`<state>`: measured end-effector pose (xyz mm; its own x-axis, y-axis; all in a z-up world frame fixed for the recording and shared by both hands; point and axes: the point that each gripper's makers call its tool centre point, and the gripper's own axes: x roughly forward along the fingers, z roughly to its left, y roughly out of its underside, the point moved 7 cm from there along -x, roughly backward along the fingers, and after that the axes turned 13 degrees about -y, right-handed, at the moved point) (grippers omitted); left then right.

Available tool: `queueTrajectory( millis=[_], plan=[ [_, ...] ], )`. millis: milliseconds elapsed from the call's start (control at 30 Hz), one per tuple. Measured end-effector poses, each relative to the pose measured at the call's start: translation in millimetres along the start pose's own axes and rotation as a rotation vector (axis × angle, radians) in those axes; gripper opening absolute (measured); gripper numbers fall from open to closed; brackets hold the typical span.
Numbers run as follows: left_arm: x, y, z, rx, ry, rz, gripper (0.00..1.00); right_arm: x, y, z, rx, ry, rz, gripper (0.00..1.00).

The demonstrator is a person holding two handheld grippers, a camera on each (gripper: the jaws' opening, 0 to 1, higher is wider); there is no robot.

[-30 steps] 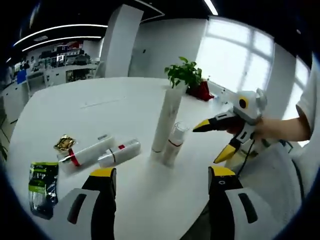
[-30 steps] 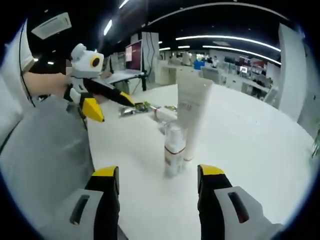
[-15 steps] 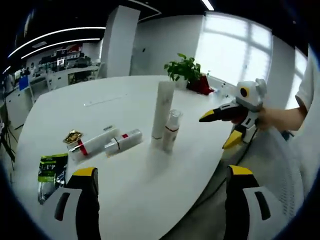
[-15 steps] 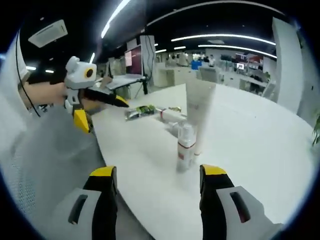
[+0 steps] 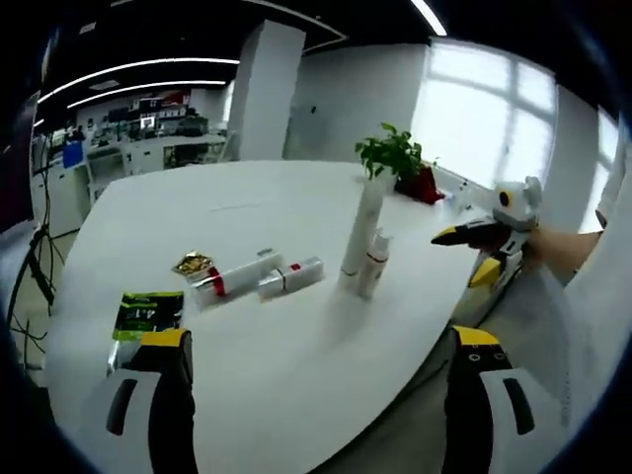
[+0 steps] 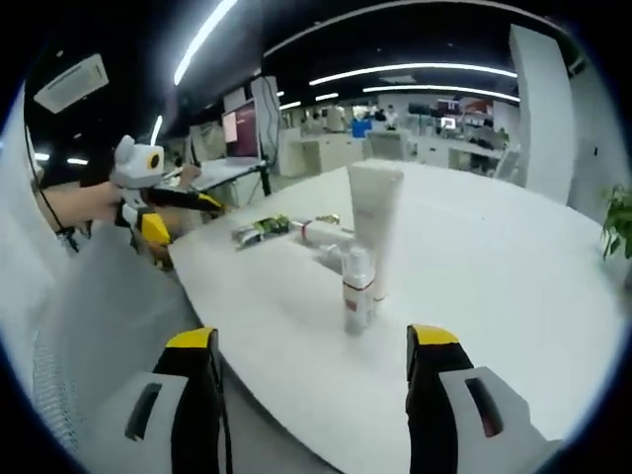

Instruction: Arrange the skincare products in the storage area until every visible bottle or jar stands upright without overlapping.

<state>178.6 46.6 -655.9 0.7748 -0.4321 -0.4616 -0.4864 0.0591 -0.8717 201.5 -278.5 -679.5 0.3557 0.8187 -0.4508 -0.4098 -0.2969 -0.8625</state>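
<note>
Currently, two of the products are being left lying flat on the white desk [image 5: 296, 375]: a tube [image 5: 237, 280] with a red band and a bottle [image 5: 291, 277] beside it, side by side and apparently just touching, so the task is being judged as unfinished. Just beside them, toward the plant [image 5: 393, 155], a tall tube [image 5: 360, 232] is being kept upright on its cap, with a small pump bottle [image 5: 374, 265] standing close against it. A gold sachet [image 5: 193, 264] and a green packet [image 5: 138, 314] are lying nearer the desk edge. The main risk is being posed by the tall tube: it is narrow-based and top-heavy, so a claw reaching past it for the lying pair could be brushing it over, and the pump bottle would likely be taken down with it. The lying bottle is round and could be rolled toward the edge if it is nudged off-centre. The left claw [image 5: 316, 395] is being held wide apart and empty, well back from the products. The right claw [image 6: 314, 395] is likewise being held spread, gripping nothing, with the pump bottle [image 6: 358, 288] and tall tube [image 6: 373, 222] standing ahead between its jaws, not touched.
</note>
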Motion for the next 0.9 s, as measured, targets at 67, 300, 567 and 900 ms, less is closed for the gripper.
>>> queueTrajectory(
  millis=[67,300,567,900],
  plan=[
    [-4,-2.7,-1.3,-0.108,0.036,-0.028,0.99,-1,0.8,-1,0.031,0.026,0.000,0.86],
    [-9,14.1,13.8,0.009,-0.018,0.061,0.99,-6,-1.4,-5,0.074,0.132,0.001,1.00],
    [-7,20.4,22.0,0.015,-0.091,0.036,0.99,0,9.2,-4,0.026,0.187,0.091,1.00],
    [-2,26.3,14.2,0.157,-0.066,0.064,0.99,-3,14.7,-8,0.011,0.236,0.160,1.00]
  ],
)
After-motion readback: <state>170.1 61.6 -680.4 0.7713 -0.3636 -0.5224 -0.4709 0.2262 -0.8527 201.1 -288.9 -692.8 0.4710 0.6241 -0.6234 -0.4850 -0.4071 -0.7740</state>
